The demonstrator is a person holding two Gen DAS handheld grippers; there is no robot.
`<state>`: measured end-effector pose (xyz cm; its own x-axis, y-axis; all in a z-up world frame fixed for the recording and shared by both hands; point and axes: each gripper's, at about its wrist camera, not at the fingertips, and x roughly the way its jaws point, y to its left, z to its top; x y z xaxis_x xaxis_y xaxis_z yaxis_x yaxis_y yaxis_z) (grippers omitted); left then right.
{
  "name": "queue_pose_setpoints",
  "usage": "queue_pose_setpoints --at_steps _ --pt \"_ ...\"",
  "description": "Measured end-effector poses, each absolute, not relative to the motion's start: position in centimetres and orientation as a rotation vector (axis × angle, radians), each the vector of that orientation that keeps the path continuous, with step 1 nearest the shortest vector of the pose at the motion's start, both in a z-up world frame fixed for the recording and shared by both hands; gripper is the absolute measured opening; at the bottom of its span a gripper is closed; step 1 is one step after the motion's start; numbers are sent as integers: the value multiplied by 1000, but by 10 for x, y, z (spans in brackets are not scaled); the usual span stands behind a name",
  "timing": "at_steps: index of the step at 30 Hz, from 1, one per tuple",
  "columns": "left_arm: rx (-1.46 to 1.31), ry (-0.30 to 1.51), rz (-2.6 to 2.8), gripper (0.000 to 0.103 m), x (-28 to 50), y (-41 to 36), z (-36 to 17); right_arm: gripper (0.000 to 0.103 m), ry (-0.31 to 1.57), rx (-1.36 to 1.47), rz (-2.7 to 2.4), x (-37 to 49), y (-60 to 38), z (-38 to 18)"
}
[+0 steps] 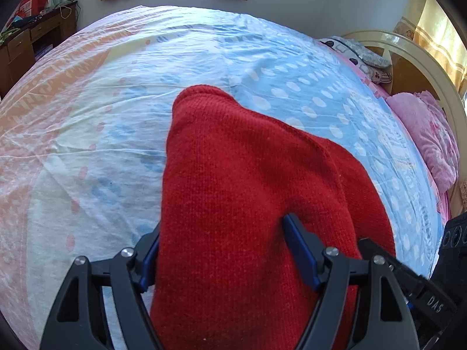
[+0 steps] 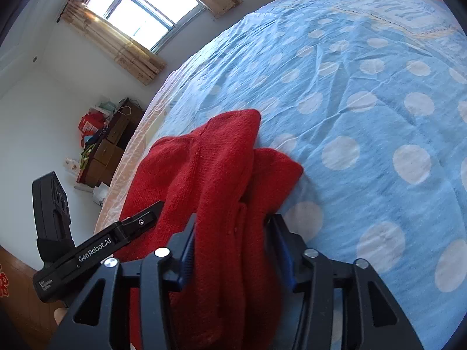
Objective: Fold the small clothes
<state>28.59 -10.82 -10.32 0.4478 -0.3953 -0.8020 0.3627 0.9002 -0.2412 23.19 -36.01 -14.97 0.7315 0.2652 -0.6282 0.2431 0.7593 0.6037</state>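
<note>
Jaws of both the left gripper and right gripper stand released, the red knit garment bunched loosely between them on the bed; soft, light, floppy, best pinched at a folded edge.

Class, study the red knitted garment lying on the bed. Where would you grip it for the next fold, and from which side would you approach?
Probably grip the red knitted garment at its far folded corner, coming from over the open bed sheet on its left. That corner sticks up as a rounded, thick fold, so fingers could likely pinch it cleanly.
</note>
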Motion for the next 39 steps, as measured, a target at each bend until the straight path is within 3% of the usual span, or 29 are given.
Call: queue_pose_setpoints --at_steps 6,11,13,14,18,24,29,39 --pt "-44 983 -480 78 286 -108 -107 58 711 785 2 238 -374 -157" --pt "-84 980 -516 78 289 -104 -112 59 701 571 -36 244 -348 -150" --pt "-84 969 -518 78 288 -104 -112 51 698 516 -58 244 -340 -148" --pt "-75 959 -513 78 285 -105 -112 38 693 489 -44 244 -335 -147" --pt "-42 913 -507 73 277 -107 -110 35 672 354 -76 244 -316 -140" --pt "-20 892 -477 66 274 -110 -107 31 657 367 -83 243 -320 -142" --pt "27 867 -468 43 251 -112 -94 28 658 325 -113 233 -307 -130" --pt "72 877 -460 41 182 -111 -83 28 614 347 -81 154 -293 -97"
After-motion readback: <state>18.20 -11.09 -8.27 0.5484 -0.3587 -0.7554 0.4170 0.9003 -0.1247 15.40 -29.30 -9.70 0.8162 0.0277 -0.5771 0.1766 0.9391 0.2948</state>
